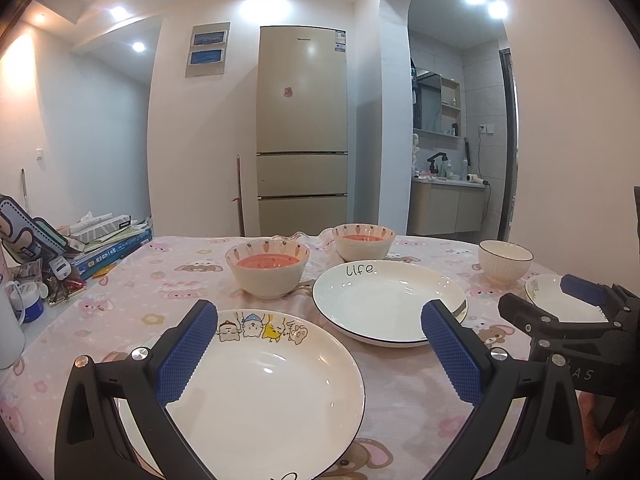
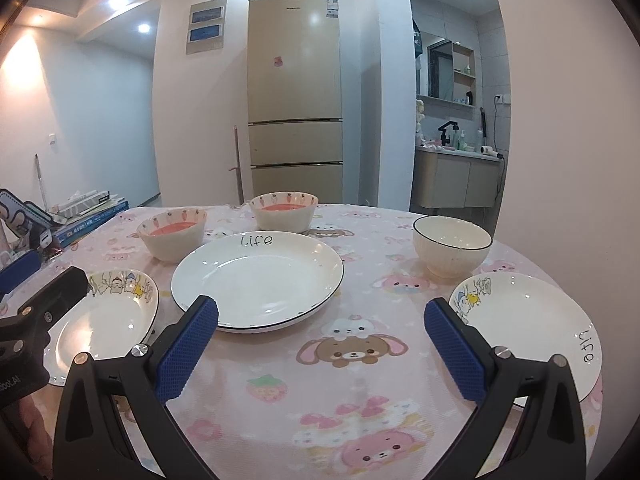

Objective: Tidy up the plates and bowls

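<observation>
Left wrist: left tool (image 1: 320,344) gapes above cartoon plate (image 1: 276,392)

My left claw (image 1: 320,354) hides the near cartoon plate's (image 1: 272,392) left rim; the right plate (image 2: 536,320) runs behind the right claw (image 2: 320,354).

Right gripper (image 2: 320,320) jaws wide apart, hovering above tablecloth (image 2: 352,392); "Life" plate (image 2: 258,276) just beyond; white bowl (image 2: 452,246) right of plate; left gripper (image 2: 40,308) at plate's left, state unclear.

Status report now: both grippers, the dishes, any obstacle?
Left gripper open over cartoon plate. Right gripper open, empty. Life plate centre, three bowls behind, unstacked. Nothing blocking.
</observation>
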Demonstrator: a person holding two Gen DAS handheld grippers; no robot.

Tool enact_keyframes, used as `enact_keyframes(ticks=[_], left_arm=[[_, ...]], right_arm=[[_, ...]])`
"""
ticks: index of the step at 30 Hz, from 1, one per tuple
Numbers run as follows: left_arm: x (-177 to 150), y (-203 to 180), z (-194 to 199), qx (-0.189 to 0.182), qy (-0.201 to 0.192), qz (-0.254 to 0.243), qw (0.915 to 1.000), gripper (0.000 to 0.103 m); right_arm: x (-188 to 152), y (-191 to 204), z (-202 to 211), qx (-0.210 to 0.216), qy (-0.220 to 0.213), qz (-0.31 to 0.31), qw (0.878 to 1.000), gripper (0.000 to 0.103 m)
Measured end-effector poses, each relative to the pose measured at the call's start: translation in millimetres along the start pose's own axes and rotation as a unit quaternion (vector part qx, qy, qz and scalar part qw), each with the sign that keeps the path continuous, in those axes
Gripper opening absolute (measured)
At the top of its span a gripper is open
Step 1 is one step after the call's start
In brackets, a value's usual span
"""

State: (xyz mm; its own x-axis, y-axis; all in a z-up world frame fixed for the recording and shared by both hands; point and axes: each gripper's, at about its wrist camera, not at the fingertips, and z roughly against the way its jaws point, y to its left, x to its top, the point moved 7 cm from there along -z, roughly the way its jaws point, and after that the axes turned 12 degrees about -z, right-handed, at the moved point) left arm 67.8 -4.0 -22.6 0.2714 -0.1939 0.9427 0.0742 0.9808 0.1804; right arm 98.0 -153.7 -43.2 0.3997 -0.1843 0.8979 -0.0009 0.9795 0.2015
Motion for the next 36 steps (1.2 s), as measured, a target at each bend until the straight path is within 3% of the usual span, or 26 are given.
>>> enact_keyframes(ticks=[15, 20, 22, 30, 36], left_arm=[[0.6, -0.9, 0.9, -0.003, -0.001, 0.000, 1.0000, 0.103], [1.8, -2.2, 6.2, -0.049, 0.006, 0.031, 0.9983, 0.103], [7.1, 1.7, 13.6, -0.041, -0.001, 0.033, 0.9986, 0.103], [28.8, 15.2, 46.8, 0.004, -0.022, -0.003, 0.9997, 0.103], [17.7, 42.1, 50.1, -0.023, 0.013, 0.026, 0.9993, 0.103]], right_arm=[[0.5, -0.8, 2.4, -0.007, -0.007, 0.001, 1.000, 0.100], [0.9, -4.6, 0.9, -0.015, -0.002, -0.004, 1.000, 0.100], [2.4, -6.0, 3.9, -0.017, -0.002, -0.006, 1.000, 0.100], [17.7, 2.6, 31.4, 0.009, -0.006, -0.015, 1.000, 0.100], [17.3, 31.3, 38.3, 0.056, 0.028, -0.021, 0.998, 0.097]])
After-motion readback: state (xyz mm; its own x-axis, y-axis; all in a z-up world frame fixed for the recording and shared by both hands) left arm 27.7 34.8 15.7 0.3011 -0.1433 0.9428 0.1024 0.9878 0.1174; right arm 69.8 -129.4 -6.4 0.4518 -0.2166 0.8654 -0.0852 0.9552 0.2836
